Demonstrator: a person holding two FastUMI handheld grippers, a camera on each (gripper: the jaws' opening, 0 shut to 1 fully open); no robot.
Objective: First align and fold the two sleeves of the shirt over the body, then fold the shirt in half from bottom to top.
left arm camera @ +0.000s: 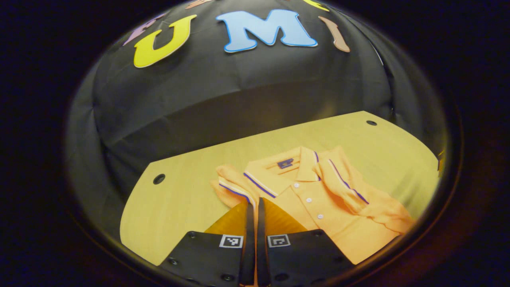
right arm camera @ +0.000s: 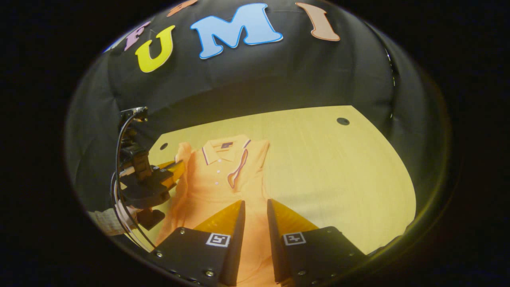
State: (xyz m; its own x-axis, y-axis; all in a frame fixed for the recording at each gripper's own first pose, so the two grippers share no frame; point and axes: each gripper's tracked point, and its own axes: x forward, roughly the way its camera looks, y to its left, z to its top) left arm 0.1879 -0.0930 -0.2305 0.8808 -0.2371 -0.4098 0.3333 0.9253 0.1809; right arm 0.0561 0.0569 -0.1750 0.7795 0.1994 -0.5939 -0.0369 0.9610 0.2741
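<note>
An orange polo shirt (left arm camera: 318, 223) with striped collar and cuffs lies face up on the wooden table (left arm camera: 179, 199), collar toward the wall. Its right sleeve (left arm camera: 346, 185) is folded across the chest, the cuff (right arm camera: 238, 167) resting beside the buttons. My left gripper (left arm camera: 254, 201) is shut on the left sleeve (left arm camera: 233, 187) near its striped cuff. In the right gripper view that left gripper (right arm camera: 177, 167) holds the sleeve (right arm camera: 183, 157) at the shirt's left edge. My right gripper (right arm camera: 255, 203) is open above the shirt's lower body (right arm camera: 211, 187), holding nothing.
The table (right arm camera: 338, 179) has round cable holes near its far corners (right arm camera: 342, 120) (left arm camera: 159, 178). Bare wood stretches to the right of the shirt. A person's chequered sleeve (right arm camera: 107, 221) and cables trail behind the left gripper. The black cloth wall stands just behind the table.
</note>
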